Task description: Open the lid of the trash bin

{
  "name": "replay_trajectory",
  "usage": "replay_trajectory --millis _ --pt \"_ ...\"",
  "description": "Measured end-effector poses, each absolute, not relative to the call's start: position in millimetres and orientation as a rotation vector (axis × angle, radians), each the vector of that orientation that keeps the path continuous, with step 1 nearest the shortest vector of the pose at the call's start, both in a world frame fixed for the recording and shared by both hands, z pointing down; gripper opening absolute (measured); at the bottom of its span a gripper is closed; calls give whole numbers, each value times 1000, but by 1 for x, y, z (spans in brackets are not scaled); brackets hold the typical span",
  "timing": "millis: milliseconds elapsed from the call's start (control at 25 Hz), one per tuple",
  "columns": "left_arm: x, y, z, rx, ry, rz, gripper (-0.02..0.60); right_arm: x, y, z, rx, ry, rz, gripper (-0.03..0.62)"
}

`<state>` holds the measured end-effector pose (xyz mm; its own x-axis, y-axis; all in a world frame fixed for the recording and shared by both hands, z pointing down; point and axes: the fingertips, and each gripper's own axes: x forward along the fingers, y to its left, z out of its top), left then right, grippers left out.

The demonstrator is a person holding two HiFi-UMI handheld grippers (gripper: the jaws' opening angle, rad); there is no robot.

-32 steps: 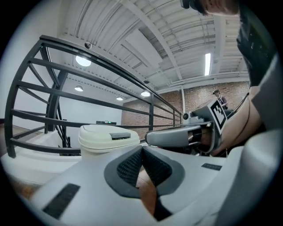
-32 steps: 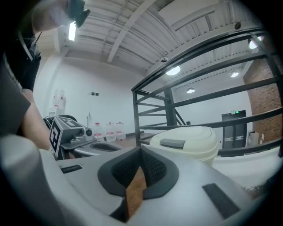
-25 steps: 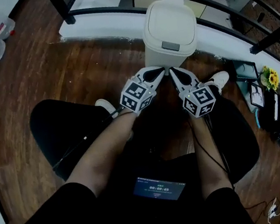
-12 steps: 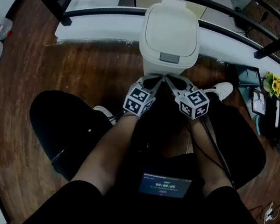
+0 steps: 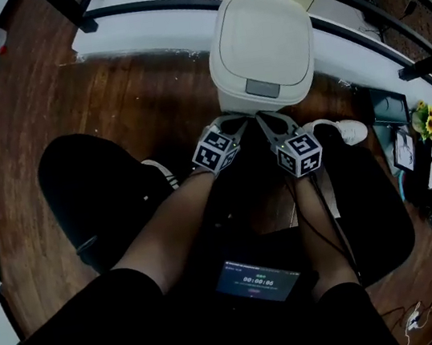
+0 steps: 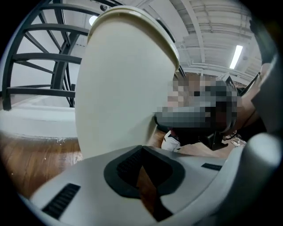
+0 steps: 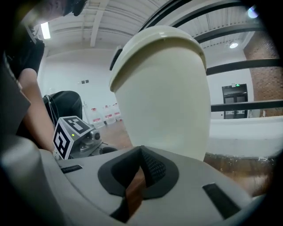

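Wooden floor (image 5: pixel 131 100), trash bin (image 5: pixel 259 35) shut, 2 forearms extended toward it, left claw (image 5: pixel 233 118) and right claw (image 5: pixel 266 117) pinched closed

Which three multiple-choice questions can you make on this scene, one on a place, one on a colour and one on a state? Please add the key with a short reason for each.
1. Where does the trash bin stand?
A. On a table.
B. On the wooden floor, just ahead of the left gripper and the right gripper.
C. Behind the person.

2. What colour is the push button on the lid?
A. Red.
B. Green.
C. Grey.

3. In what state is the lid?
A. Closed.
B. Wide open.
C. Taken off and lying on the floor.

Key: 1 B, both gripper views show the bin close ahead on the floor; 2 C, the head view shows a grey tab at the lid's front edge; 3 A, the lid sits down on the bin in every view.
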<state>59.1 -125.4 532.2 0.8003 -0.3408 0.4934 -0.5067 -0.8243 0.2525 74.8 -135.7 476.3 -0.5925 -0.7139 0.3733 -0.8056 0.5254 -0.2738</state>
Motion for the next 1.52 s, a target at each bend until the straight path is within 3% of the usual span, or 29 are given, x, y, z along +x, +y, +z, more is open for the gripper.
replay_trajectory --millis 680,1520 --pt "77 -156 654 2392 -802 623 38 79 -147 548 1258 -2503 736 25" --pt "103 -188 699 2362 -836 692 37 105 -147 592 1281 -2455 901 25"
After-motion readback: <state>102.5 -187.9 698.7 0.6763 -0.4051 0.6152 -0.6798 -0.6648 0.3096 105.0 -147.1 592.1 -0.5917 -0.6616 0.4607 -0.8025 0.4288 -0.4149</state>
